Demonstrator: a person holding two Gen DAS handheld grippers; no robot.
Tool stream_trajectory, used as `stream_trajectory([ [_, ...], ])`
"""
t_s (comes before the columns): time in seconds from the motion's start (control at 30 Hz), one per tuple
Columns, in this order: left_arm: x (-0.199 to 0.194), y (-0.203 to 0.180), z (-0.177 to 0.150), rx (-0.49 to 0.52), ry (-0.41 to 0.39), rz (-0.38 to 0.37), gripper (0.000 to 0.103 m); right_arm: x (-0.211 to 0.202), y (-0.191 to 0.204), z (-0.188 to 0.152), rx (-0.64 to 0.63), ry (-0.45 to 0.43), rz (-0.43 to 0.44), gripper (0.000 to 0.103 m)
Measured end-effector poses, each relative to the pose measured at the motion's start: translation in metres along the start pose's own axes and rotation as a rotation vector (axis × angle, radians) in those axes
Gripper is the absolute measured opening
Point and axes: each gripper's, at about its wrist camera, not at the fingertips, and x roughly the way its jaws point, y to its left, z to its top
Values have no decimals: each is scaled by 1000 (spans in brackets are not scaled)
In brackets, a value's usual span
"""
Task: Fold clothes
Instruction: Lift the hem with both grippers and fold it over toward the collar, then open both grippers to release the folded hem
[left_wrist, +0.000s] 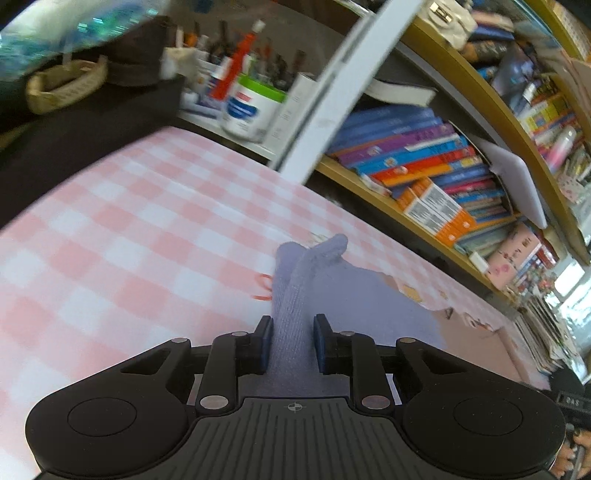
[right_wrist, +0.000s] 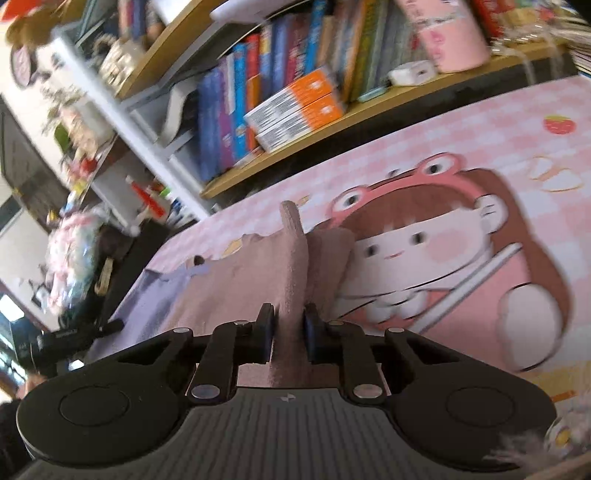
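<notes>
I hold the garment (left_wrist: 291, 295) with both tools at this moment. My left gripper (left_wrist: 293, 341) is closed on a ridge of the cloth, which looks pale blue-lilac in this view; the fabric stands up between the pads and runs forward, and the rest of it spreads to the right on the pink checked table cover (left_wrist: 129, 221). My right gripper (right_wrist: 289, 332) pinches another raised fold of the garment (right_wrist: 293, 266), which looks dusty pink here — the light probably changes the colour, I cannot be sure. Beyond it the cloth lies on the cover near the printed cartoon girl (right_wrist: 424, 251).

Both pictures are blurred, so I judge the tools are moving with the cloth lifted. Whether this is an early fold or a later one, I cannot tell from these views.

To do this step well, I think both grips should travel together at the same height and speed, so the held edge stays straight and does not twist. The knit looks soft and may slip or stretch — a steady pinch and a low path over the table would help, and the bookshelf (right_wrist: 295, 92) is close behind.
</notes>
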Motion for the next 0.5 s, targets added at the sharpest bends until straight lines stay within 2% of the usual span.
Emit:
stream_trajectory([
  [0.17,-17,19,6,-12,-30,45,22,12,33,-12,-141,16,-11,20],
  [0.23,-27,19,7,-5,-52,78,25,13,42,-15,-217,5,-40,24],
  [0.27,-33,18,7,1,-59,98,30,13,43,-16,-238,-2,-51,25],
  [0.3,-40,14,6,27,-71,130,34,12,44,-17,-253,-11,-62,28],
  [0.4,-64,0,-2,122,-99,206,34,7,46,-17,-300,-51,-90,32],
  [0.5,-88,-15,-16,140,-113,218,35,-1,48,-14,-344,-102,-98,34],
])
